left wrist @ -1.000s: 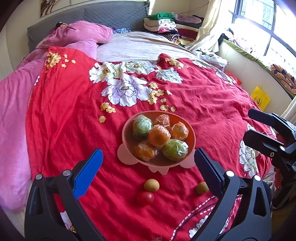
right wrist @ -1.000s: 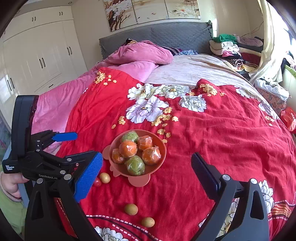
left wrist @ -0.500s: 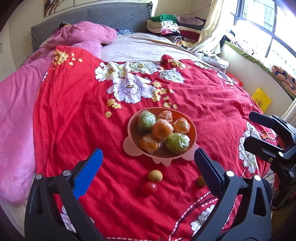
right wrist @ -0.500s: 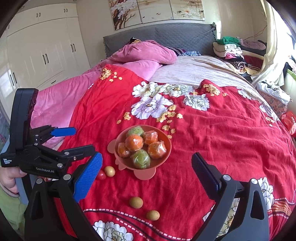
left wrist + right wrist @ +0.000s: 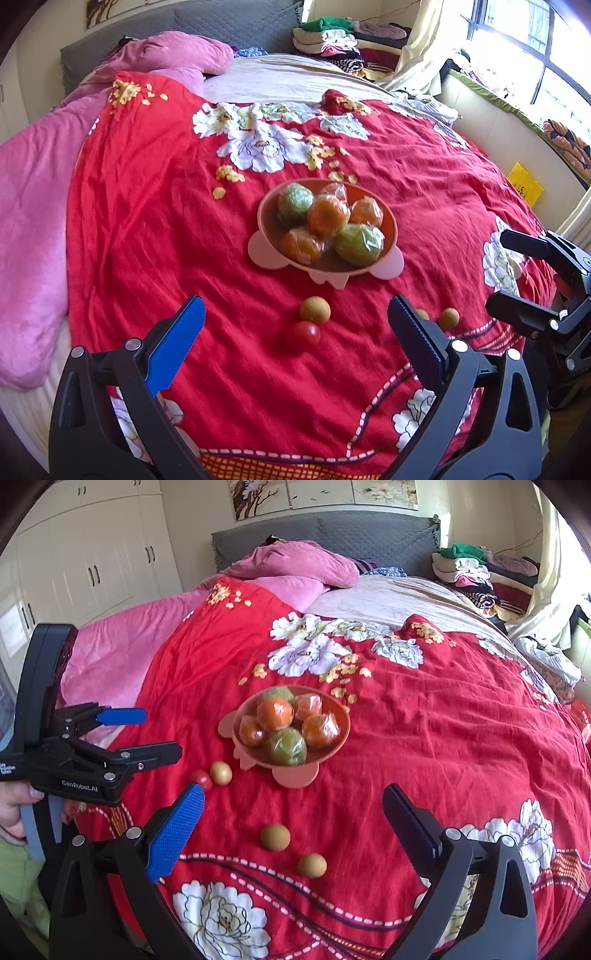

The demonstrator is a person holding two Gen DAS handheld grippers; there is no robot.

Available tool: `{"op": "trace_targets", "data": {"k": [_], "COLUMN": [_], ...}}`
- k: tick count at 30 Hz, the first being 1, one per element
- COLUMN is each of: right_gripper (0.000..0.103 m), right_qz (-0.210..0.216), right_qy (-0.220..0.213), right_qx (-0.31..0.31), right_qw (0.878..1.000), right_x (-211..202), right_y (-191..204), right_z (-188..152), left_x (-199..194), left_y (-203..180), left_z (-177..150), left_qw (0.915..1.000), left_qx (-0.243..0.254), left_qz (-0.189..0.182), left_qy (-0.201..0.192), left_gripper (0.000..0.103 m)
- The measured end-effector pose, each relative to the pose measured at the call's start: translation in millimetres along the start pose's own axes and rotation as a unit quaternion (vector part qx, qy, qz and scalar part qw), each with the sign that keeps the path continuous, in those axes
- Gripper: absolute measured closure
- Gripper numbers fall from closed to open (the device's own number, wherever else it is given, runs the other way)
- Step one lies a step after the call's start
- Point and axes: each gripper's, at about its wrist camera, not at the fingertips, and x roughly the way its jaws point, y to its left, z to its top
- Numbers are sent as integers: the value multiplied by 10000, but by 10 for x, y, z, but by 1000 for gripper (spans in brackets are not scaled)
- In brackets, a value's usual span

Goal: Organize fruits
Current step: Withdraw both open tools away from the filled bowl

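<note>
- Holding both grippers above the near edge of the bed (image 5: pixel 147 221), you have the left gripper (image 5: pixel 295 325) with its fingers spread wide and nothing between them.
- Your right gripper (image 5: pixel 291 812) is spread just as wide, and it too grips nothing.
- You can see the bowl (image 5: pixel 391 229) on the red flowered blanket (image 5: pixel 443 738), ahead of both grippers, piled with wrapped oranges (image 5: pixel 328 215) and two wrapped green fruits (image 5: pixel 358 240).
- You have a tomato (image 5: pixel 302 335) lying loose on the blanket between the left gripper's fingers, touching a small brown fruit (image 5: pixel 314 310) just behind it, on the near side of the bowl.
- You see two more brown fruits (image 5: pixel 275 837) in the right wrist view, lying apart from each other between that gripper's fingers, nearer you than the bowl.
- You can make out a pink quilt (image 5: pixel 129 646) along the bed's left side and folded clothes (image 5: pixel 472 568) stacked by the headboard.
</note>
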Motion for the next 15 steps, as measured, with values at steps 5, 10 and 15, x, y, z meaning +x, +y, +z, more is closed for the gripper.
{"op": "trace_targets", "data": {"k": [5,10,15], "right_gripper": [6,6,6], "right_qz": [-8,-26,-25], "right_qy": [116,193,255], "right_qx": [-20,-63,-49], "right_qw": [9999,9998,9997], "right_x": [27,44,56], "right_y": [36,65,69], "right_z": [-101,-202,-299], "left_x": [23,24,36], "left_y": [-21,-43,-60], "left_z": [-96,-176,-234], "left_qw": [10000,9999,9999], "left_qx": [7,23,9], "left_qz": [3,-9,-35], "left_qy": [75,101,110], "left_gripper": [10,10,10]}}
